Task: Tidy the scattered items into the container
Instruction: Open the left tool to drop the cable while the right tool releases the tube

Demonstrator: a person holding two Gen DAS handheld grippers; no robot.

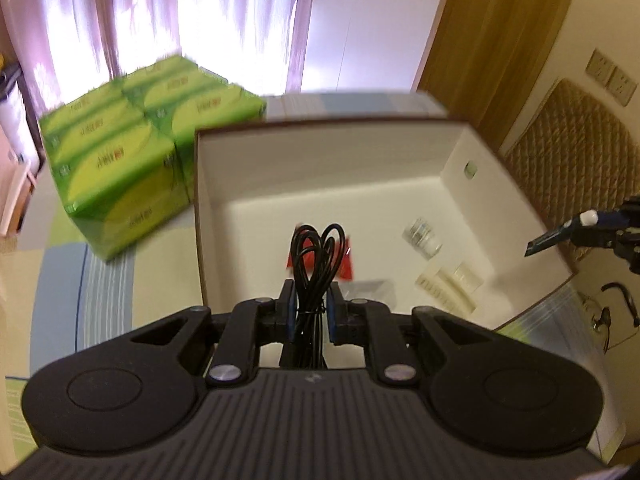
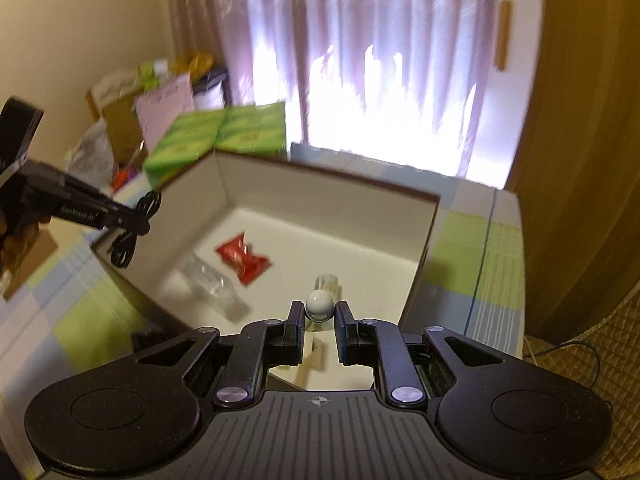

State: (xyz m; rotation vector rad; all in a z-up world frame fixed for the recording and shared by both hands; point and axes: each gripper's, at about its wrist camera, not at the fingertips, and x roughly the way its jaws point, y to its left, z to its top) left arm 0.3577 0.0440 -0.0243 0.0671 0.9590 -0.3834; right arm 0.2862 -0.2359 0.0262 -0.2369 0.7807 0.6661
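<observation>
Pinching a bundled black cable (image 1: 316, 264), the left claw (image 1: 312, 304) hangs over the white box (image 1: 320, 152); the right claw (image 2: 319, 316) clamps a white-capped tube (image 2: 319, 304) near its rim; an early release could drop either outside, onto the bedspread (image 2: 472, 264).

bg: curtains (image 2: 360, 60) backlit, bright | wood panel (image 1: 480, 40) rt | quilted headboard (image 1: 568, 152)

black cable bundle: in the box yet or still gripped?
Still gripped. The coiled black cable bundle sits clamped in the left gripper above the open white cardboard box, not lying on its floor.
</observation>
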